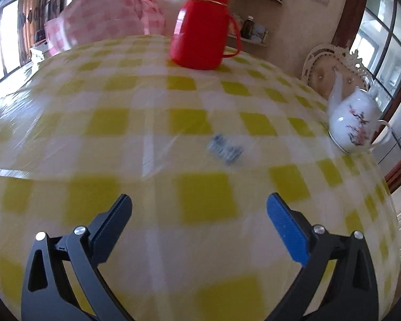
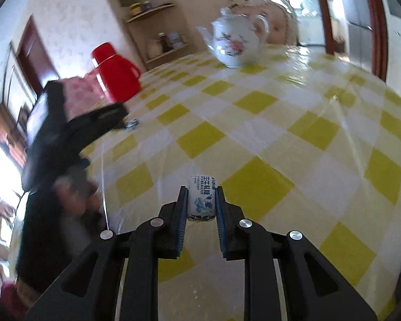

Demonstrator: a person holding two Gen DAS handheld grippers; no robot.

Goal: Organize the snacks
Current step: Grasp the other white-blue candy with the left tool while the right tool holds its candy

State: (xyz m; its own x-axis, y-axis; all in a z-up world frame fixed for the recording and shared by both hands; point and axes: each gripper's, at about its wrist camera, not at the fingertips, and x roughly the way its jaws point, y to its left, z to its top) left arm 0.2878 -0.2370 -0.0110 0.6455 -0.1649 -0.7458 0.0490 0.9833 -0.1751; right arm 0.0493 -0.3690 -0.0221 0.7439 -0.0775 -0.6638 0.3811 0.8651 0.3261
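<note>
Only my right wrist view shows what I hold: my right gripper [image 2: 201, 200] is clamped on a small white-and-blue wrapped candy [image 2: 201, 199], cylindrical, with printed lettering, above the glossy yellow-checked tablecloth [image 2: 280, 112]. My left wrist view shows my left gripper [image 1: 199, 214] spread wide and empty, with a second, blurred blue-white candy [image 1: 225, 151] lying on the cloth ahead of it, between a smooth red plastic flask [image 1: 204, 24] and a flowered porcelain teapot [image 1: 354, 123].

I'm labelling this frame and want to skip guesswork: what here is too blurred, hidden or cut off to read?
- Loose candy, left wrist view: motion blur smears its print.
- Same candy, right wrist view: left gripper partly covers it.
- Pink checked cover, left wrist view: blurred; whatever is under it is hidden.
- Shelf jars, right wrist view: labels too small.
- Held candy, right wrist view: right gripper pads cover its sides.
</note>
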